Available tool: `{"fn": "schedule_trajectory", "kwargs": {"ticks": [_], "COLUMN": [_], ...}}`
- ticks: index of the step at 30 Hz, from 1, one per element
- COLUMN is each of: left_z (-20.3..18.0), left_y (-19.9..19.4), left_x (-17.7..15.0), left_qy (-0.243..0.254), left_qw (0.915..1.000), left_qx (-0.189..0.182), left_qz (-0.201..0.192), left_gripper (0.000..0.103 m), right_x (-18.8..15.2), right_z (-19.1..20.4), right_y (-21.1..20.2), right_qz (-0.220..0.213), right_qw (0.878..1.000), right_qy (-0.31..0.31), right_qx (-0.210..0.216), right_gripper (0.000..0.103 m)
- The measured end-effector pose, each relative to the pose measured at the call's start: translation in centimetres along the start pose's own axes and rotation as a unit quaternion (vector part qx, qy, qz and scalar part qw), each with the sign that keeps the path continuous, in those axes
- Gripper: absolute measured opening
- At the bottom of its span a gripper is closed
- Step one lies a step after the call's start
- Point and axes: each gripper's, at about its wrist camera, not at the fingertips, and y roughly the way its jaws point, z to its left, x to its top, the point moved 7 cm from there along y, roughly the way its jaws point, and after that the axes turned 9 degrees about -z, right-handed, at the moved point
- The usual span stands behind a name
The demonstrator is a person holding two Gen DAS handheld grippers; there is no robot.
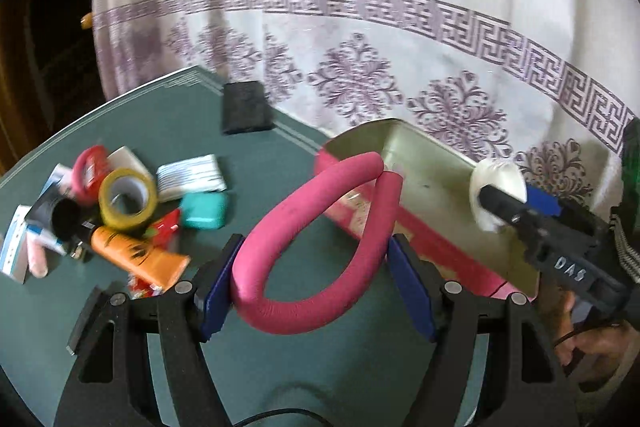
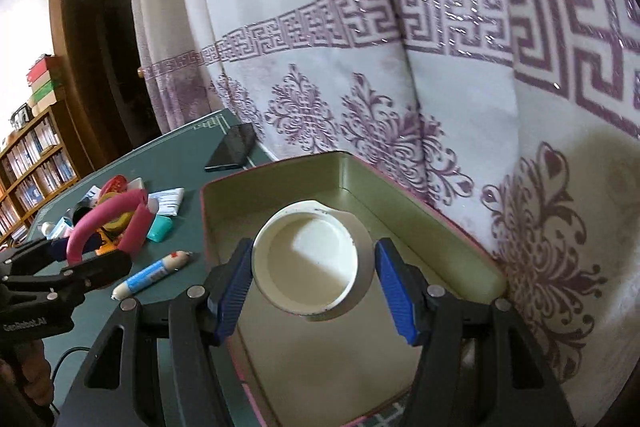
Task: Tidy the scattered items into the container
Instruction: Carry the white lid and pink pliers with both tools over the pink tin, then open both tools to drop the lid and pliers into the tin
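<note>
My left gripper (image 1: 316, 287) is shut on a bent pink foam tube (image 1: 304, 239) and holds it above the green table, its ends near the near-left rim of the pink tin box (image 1: 432, 163). My right gripper (image 2: 312, 291) is shut on a white round jar (image 2: 310, 259) held over the tin's pale interior (image 2: 332, 367). The right gripper with the jar (image 1: 496, 191) also shows at the right of the left wrist view. The left gripper and tube (image 2: 108, 223) show at the left of the right wrist view.
A pile lies on the table's left: yellow tape roll (image 1: 126, 203), red tape roll (image 1: 90, 171), orange tube (image 1: 140, 255), teal case (image 1: 204, 211), white packets (image 1: 190, 177). A black phone (image 1: 246, 107) lies by the curtain. A blue-white tube (image 2: 152, 273) lies near the tin.
</note>
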Motion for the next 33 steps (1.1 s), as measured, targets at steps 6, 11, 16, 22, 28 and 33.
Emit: {"fn": "schedule_trajectory", "kwargs": {"ticks": [6, 11, 16, 22, 28, 33], "left_z": [-2.9, -5.3, -6.8, -7.9, -6.9, -5.1], "left_y": [1.4, 2.2, 3.4, 5.0, 5.3, 5.1], "left_x": [1.7, 2.7, 3.6, 3.8, 3.4, 3.0], "left_qy": [0.013, 0.036, 0.039, 0.025, 0.008, -0.011], "left_qw": [0.9996, 0.9984, 0.9975, 0.9962, 0.9971, 0.9979], "left_qx": [-0.025, -0.042, -0.059, -0.082, -0.074, -0.059], "left_qz": [-0.002, -0.007, -0.006, 0.013, 0.018, 0.022], "left_gripper": [0.075, 0.075, 0.076, 0.079, 0.081, 0.081], "right_x": [-0.1, -0.2, -0.3, -0.5, -0.3, -0.2], "right_z": [-1.3, -2.1, -2.8, -3.5, -3.8, -3.2], "right_y": [0.0, 0.2, 0.5, 0.5, 0.5, 0.6], "right_qz": [0.002, 0.006, 0.011, 0.013, 0.008, 0.006], "right_qw": [1.000, 1.000, 0.999, 0.999, 0.999, 0.999], "right_qy": [0.007, 0.010, 0.016, 0.021, 0.027, 0.025], "right_qx": [-0.010, -0.018, -0.026, -0.033, -0.037, -0.031], "right_gripper": [0.065, 0.066, 0.066, 0.066, 0.070, 0.070]}}
